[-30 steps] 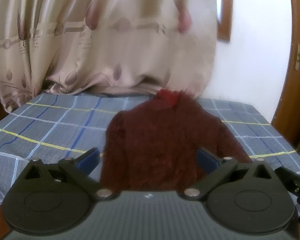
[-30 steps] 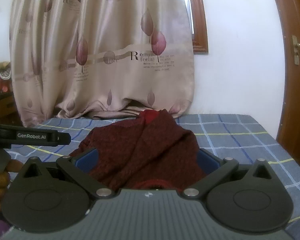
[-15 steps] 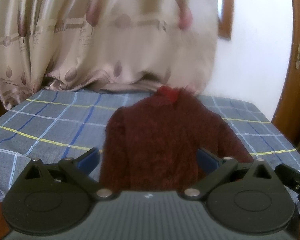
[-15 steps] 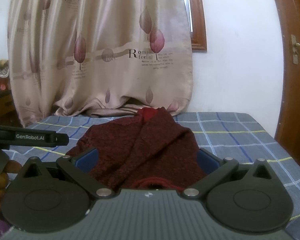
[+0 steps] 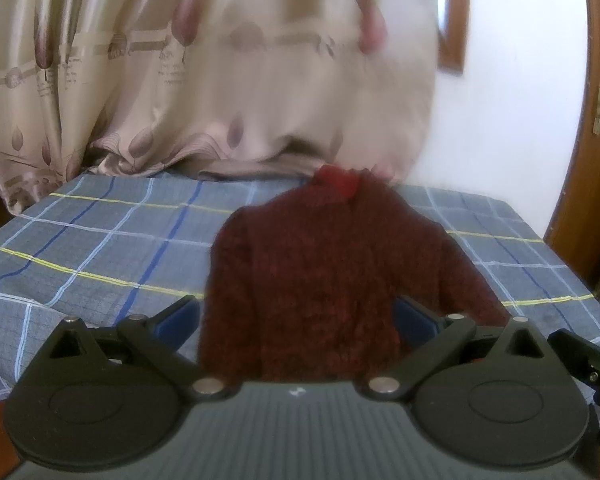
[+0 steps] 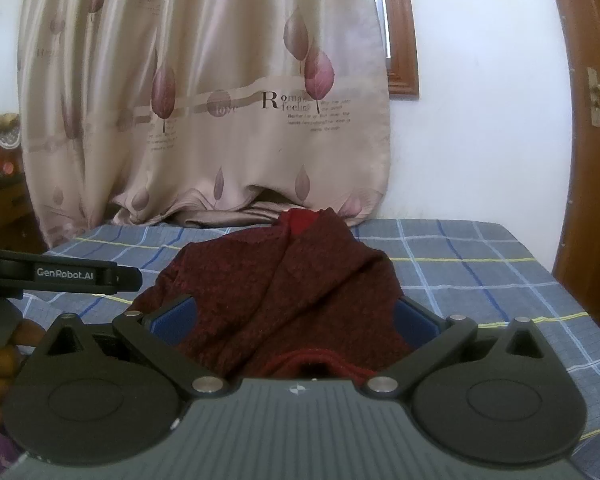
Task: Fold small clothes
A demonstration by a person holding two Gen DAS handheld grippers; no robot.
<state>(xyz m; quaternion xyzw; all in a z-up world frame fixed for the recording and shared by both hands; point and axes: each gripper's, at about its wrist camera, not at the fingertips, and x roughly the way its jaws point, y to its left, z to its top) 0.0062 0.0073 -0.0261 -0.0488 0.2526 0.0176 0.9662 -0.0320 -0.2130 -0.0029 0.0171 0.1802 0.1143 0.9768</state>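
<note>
A small dark red knitted sweater (image 5: 324, 272) with a brighter red collar (image 5: 337, 179) lies on the blue checked bed sheet (image 5: 100, 248), hem toward me. My left gripper (image 5: 296, 316) is open, its blue pads either side of the sweater's near edge. In the right wrist view the sweater (image 6: 284, 292) lies with a sleeve folded across the body and a red cuff near the camera. My right gripper (image 6: 296, 316) is open around that near part. The left gripper's body (image 6: 60, 276) shows at the left of the right wrist view.
A beige curtain (image 6: 220, 100) with leaf prints hangs behind the bed and rests on its far edge. A wooden door (image 6: 596, 160) stands at the right. The sheet's right edge (image 5: 560, 264) drops off near the door.
The left gripper's view has shifted slightly lower and nearer, so the sweater sits a bit further back. The right gripper has barely moved. Both jaws stay open.
</note>
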